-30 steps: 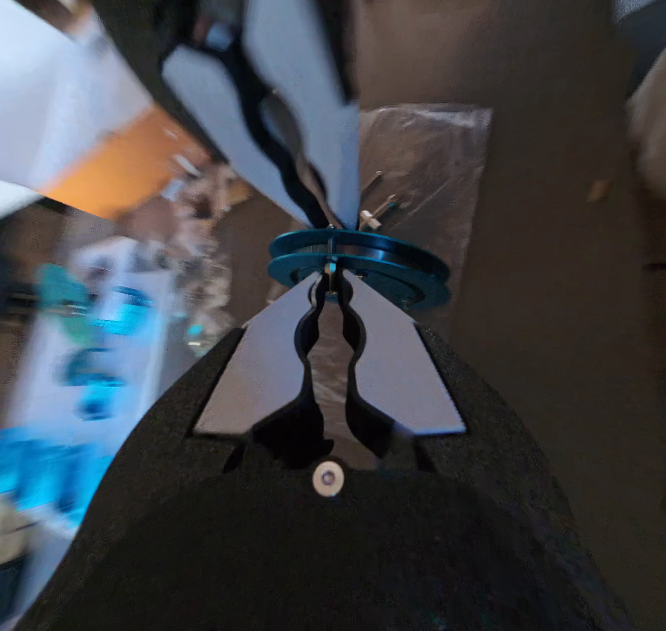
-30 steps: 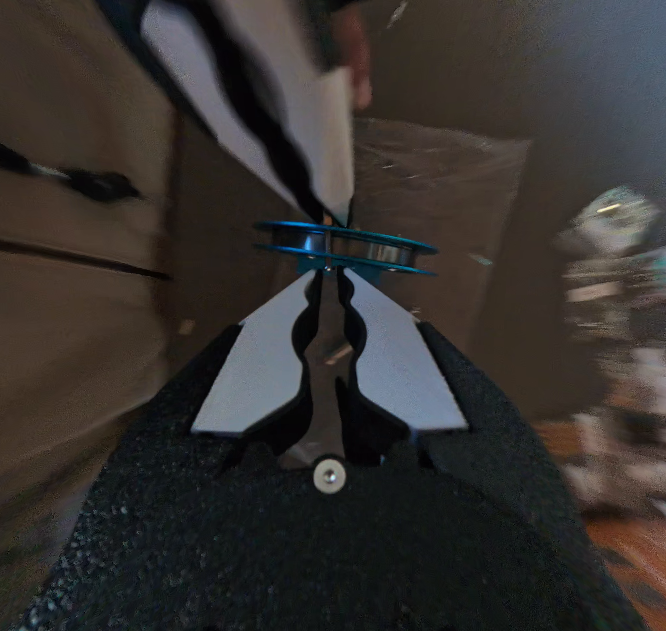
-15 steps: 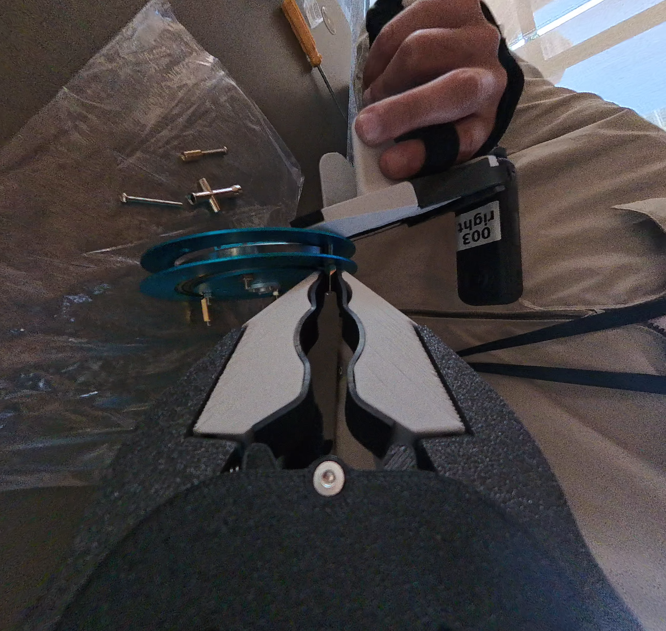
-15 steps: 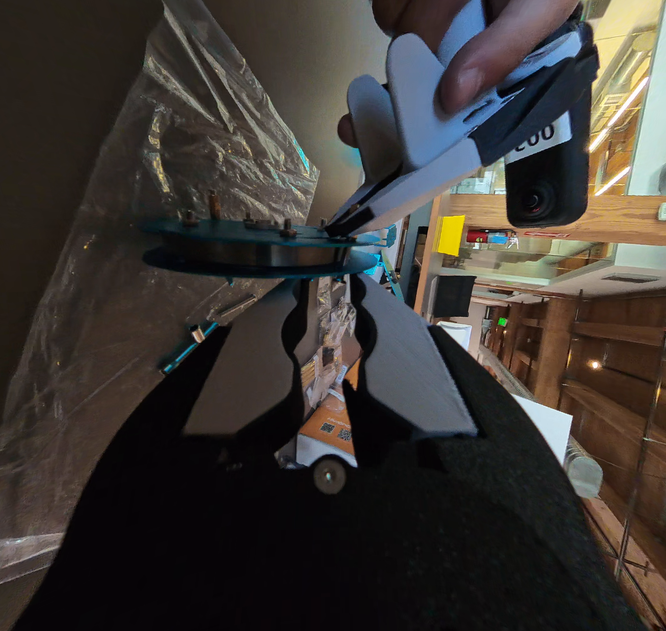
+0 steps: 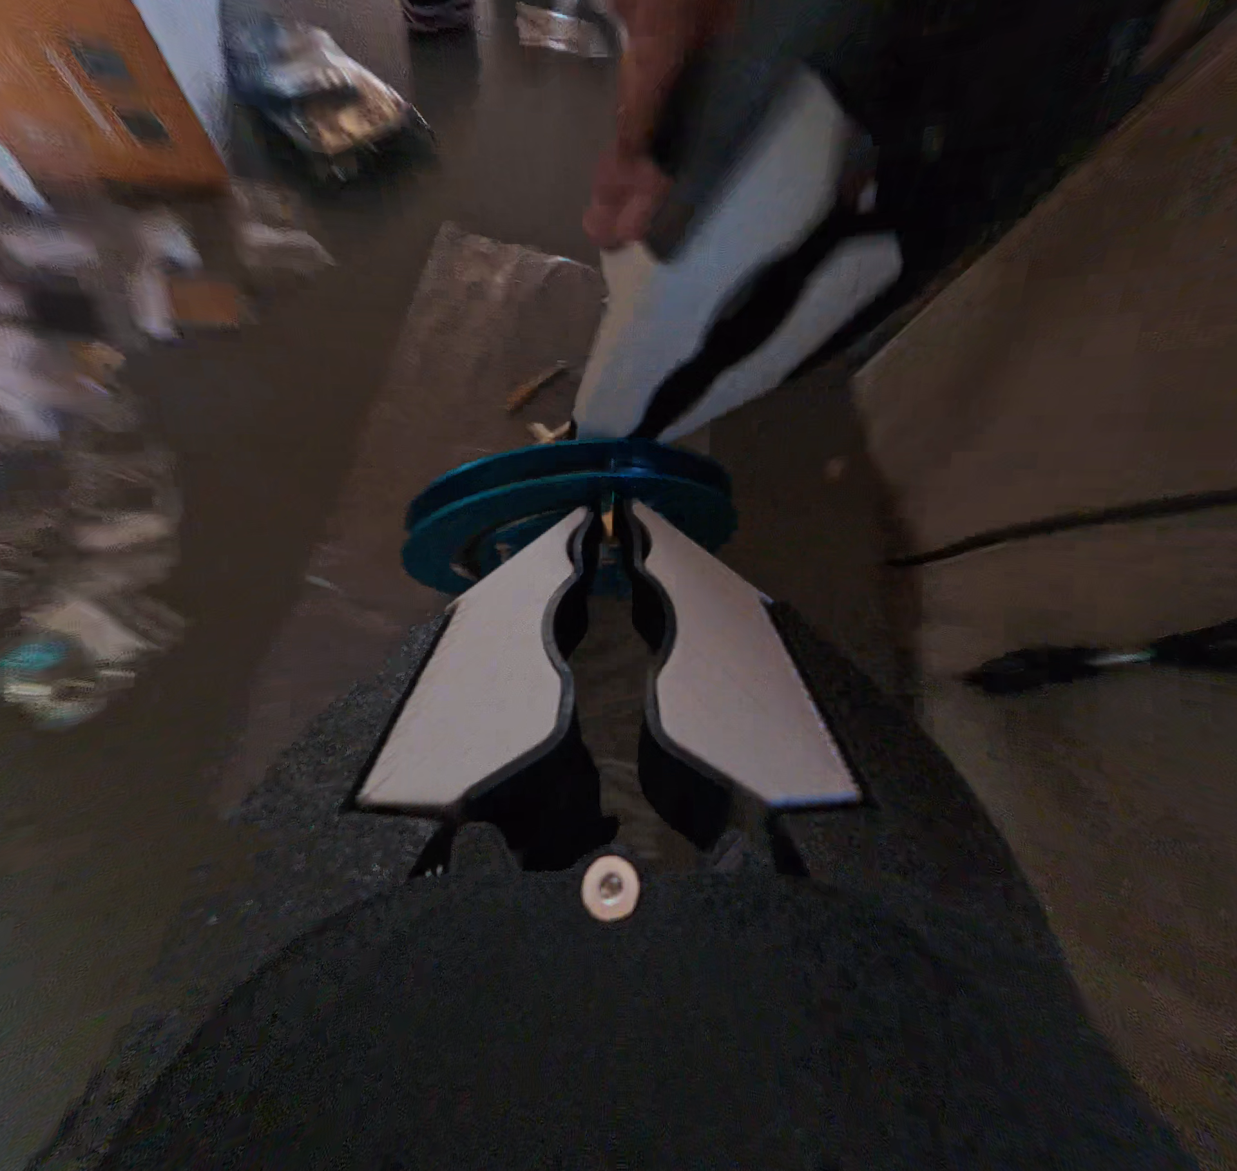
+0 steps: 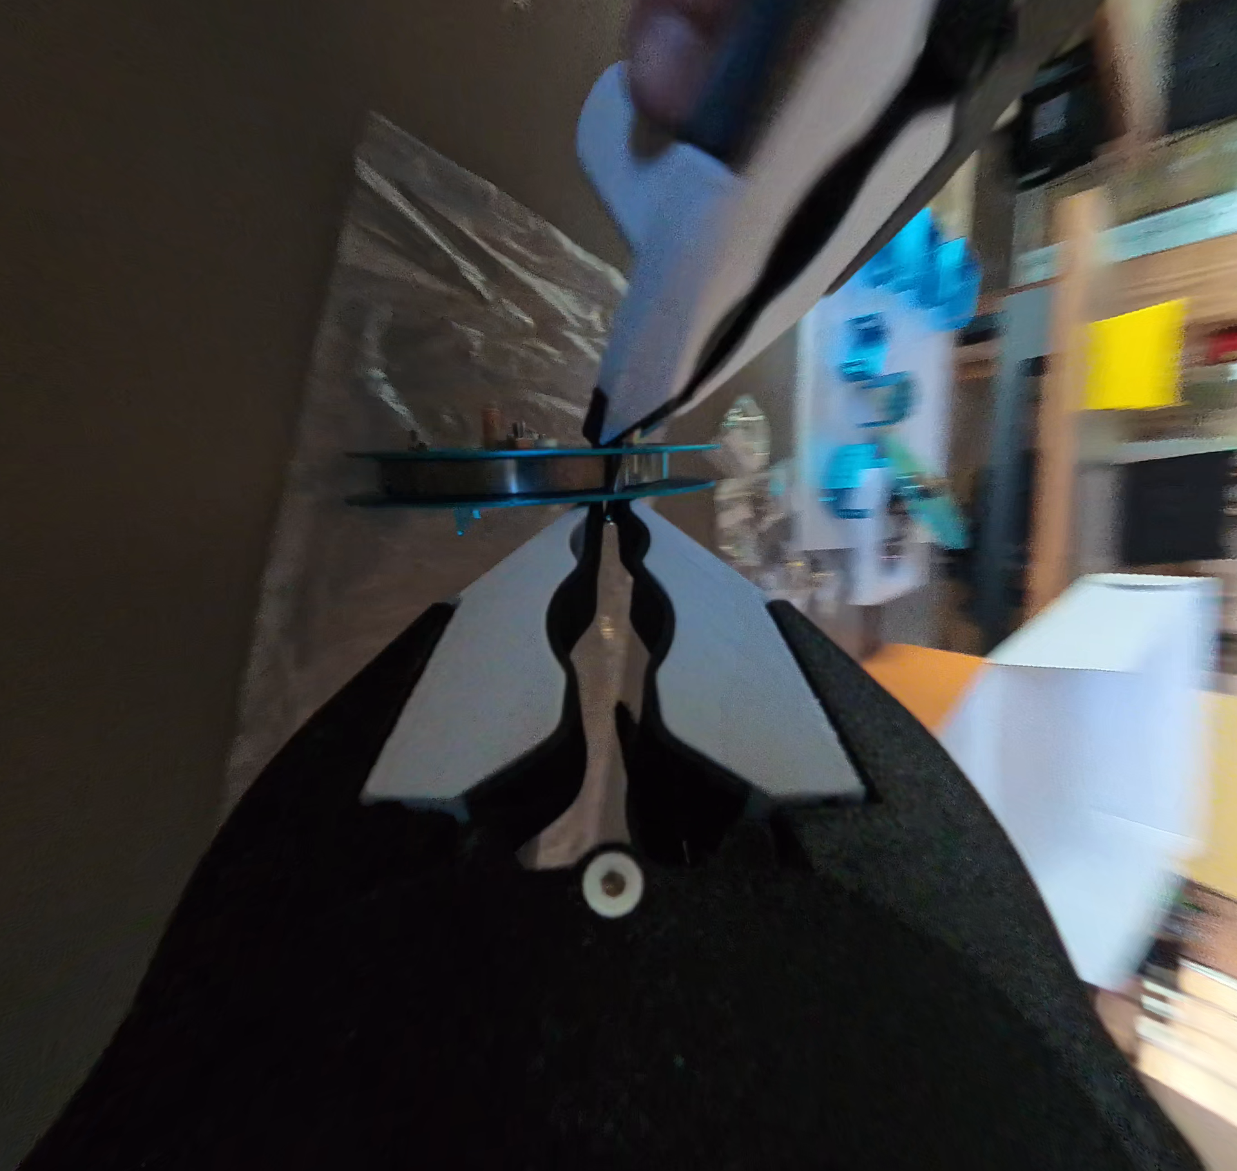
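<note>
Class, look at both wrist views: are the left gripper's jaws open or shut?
Shut. The left gripper has its jaws pinched on the rim of the blue spool; only a thin gap shows between them. The right gripper grips the same spool.

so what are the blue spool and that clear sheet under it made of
The blue spool: looks like metal. Its two thin teal discs have an even coloured sheen, possibly anodised, around a shiny silver hub; small screws stand on top. Both grippers, left and right, pinch its rim.
The clear sheet: thin plastic film, probably a bag, judging by its creases and bright glare streaks.
</note>
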Demonstrator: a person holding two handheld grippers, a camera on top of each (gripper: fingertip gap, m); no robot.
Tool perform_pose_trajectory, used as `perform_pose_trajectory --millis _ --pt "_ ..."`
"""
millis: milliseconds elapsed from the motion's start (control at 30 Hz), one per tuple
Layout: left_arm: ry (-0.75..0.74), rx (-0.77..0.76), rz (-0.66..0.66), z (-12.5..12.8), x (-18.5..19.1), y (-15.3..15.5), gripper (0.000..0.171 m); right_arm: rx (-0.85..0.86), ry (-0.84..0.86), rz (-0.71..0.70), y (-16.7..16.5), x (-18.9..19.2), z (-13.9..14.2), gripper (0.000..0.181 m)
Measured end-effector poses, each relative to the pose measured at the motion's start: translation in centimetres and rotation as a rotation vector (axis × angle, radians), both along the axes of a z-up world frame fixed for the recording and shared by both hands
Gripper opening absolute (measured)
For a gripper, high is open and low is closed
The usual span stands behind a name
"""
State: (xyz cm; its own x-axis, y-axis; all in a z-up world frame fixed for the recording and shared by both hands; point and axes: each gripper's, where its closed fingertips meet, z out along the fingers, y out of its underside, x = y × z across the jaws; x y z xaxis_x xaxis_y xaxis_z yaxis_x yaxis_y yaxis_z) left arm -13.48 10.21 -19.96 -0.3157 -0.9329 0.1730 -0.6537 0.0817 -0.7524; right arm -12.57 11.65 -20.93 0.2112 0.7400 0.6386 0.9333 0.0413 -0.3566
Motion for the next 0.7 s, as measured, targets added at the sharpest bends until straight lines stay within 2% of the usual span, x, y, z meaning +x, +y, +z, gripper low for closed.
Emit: perform_pose_trajectory --millis 133,233,300,367,433,533,567,633,700 --pt "-0.14 0.767 -0.058 -0.3 0.4 0.5 0.003 -0.524 0.213 -0.068 -0.8 0.3 -0.4 0.002" --pt "-0.24 1.256 -0.076 -0.3 0.8 0.8 0.003 -1.021 0.352 -0.138 -2.4 0.1 -0.4 0.002" --pt "-0.307 1.455 -0.068 0.0 1.1 0.6 0.002 -1.429 0.467 -0.249 -3.2 0.1 -0.1 0.002" --pt "-0.345 1.56 -0.037 0.1 1.2 0.8 0.002 -1.77 0.608 -0.329 -3.0 0.1 0.3 0.002" --pt "-0.366 1.579 -0.024 0.2 1.2 0.6 0.002 -1.915 0.654 -0.32 -3.2 0.0 0.5 0.002" --pt "-0.361 1.455 -0.006 0.1 1.0 0.4 0.003 -1.812 0.613 -0.274 -3.4 0.0 0.4 0.003" --pt "-0.351 1.368 -0.004 0.0 1.0 0.4 0.003 -1.756 0.599 -0.251 -3.4 0.0 0.3 0.003" --pt "-0.303 1.063 0.008 -0.3 1.0 0.1 0.004 -1.596 0.55 -0.19 -3.6 0.0 0.2 0.004" --pt "-0.21 0.735 0.038 -0.5 0.8 0.3 0.004 -1.308 0.496 -0.102 -3.0 0.1 -0.1 0.005"
